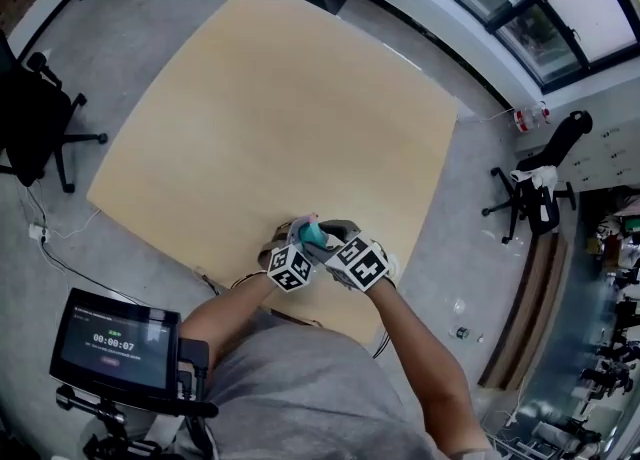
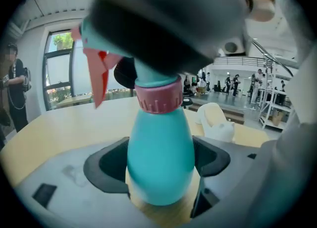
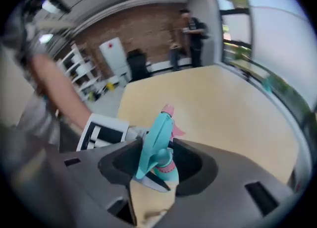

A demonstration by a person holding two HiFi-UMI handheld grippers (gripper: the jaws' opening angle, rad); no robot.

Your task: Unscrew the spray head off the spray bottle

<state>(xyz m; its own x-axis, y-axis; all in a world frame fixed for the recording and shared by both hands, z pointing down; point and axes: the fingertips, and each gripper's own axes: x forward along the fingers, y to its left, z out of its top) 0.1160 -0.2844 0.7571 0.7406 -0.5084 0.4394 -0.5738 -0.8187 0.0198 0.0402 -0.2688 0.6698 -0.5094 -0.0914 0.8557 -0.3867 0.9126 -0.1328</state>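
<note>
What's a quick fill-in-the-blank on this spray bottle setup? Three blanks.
The left gripper is shut on the spray bottle, whose body is ____.
The ribbed collar under the spray head is ____.
The spray head stands between the right gripper's ____.
Missing: teal; pink; jaws.
</note>
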